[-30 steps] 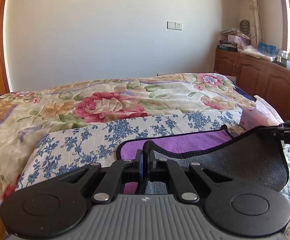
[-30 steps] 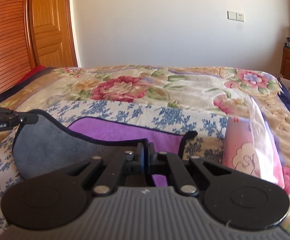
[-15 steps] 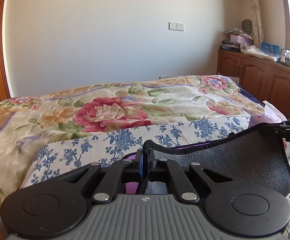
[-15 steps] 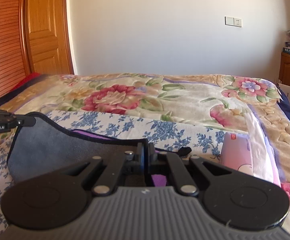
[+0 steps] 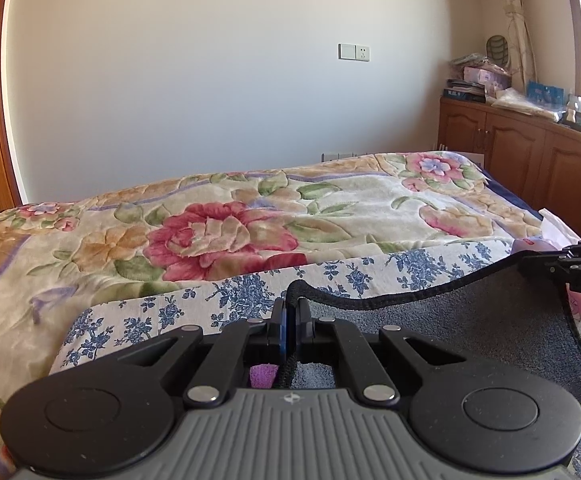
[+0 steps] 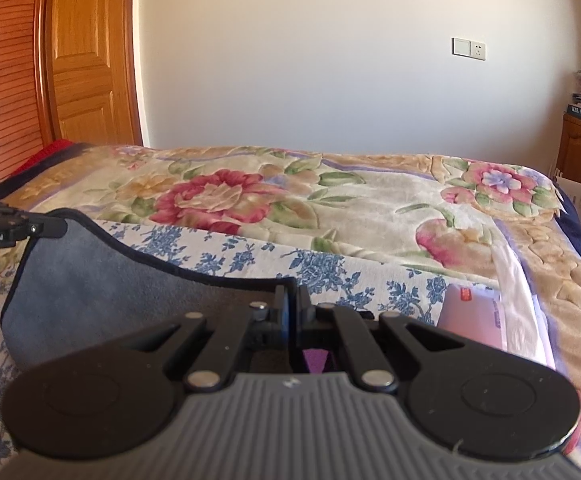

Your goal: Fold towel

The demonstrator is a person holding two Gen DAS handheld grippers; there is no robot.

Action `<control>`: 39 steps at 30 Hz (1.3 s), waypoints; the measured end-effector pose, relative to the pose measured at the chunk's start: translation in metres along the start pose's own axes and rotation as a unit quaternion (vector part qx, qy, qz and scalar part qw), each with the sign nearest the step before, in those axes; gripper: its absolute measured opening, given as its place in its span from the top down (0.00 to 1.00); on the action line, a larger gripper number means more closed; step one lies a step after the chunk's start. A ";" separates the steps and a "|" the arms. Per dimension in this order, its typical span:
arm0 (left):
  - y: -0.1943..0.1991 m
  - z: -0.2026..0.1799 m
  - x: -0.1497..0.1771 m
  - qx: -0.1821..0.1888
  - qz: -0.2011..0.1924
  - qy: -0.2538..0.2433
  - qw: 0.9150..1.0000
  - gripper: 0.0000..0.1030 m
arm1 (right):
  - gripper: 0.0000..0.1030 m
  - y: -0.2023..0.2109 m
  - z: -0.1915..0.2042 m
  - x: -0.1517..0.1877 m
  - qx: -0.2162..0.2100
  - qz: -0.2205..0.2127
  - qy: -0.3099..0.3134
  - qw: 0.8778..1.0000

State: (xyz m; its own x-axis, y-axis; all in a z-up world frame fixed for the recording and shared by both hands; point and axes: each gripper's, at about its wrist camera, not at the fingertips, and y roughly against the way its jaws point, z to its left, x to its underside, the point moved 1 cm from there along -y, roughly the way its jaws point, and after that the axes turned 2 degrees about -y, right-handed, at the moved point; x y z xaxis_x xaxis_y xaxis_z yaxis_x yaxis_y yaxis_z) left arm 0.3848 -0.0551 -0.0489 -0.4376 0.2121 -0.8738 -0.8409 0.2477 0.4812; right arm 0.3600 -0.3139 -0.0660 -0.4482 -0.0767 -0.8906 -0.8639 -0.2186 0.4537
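The towel (image 5: 442, 332) is grey on one side, purple on the other, with a black hem. It hangs raised over the blue-flowered sheet (image 5: 230, 300). My left gripper (image 5: 290, 300) is shut on one corner of its hem. My right gripper (image 6: 290, 300) is shut on the other corner, and the towel (image 6: 102, 288) stretches left to the left gripper's tip (image 6: 46, 227). The right gripper's tip (image 5: 546, 260) shows at the right edge of the left wrist view. Only a sliver of the purple side (image 6: 316, 360) shows below the jaws.
A floral blanket (image 5: 330, 208) covers the bed beyond the sheet. A pink tissue pack (image 6: 474, 316) lies to the right of the towel. Wooden cabinets (image 5: 530, 152) with clutter stand at the right, a wooden door (image 6: 86, 60) at the left.
Both grippers have lifted the held towel edge up and forward. The purple face that showed beyond the grey flap is now hidden behind it.
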 end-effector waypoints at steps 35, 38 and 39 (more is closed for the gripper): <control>-0.068 -0.002 0.013 -0.028 0.038 0.005 0.999 0.95 | 0.96 -0.060 -0.012 0.015 0.034 0.047 0.020 0.998; -0.071 0.000 0.015 -0.031 0.041 0.003 0.999 0.95 | 0.96 -0.063 -0.014 0.018 0.034 0.055 0.016 0.998; -0.072 0.000 0.016 -0.031 0.041 0.005 0.999 0.95 | 0.96 -0.063 -0.015 0.018 0.034 0.056 0.014 0.998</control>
State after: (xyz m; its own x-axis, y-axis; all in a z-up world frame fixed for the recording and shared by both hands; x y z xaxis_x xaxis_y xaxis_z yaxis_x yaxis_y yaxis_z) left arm 0.4384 -0.0693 -0.0974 -0.5088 0.2205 -0.8322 -0.8197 0.1714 0.5465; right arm 0.4094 -0.3158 -0.1113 -0.5363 -0.1247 -0.8347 -0.8233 -0.1403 0.5500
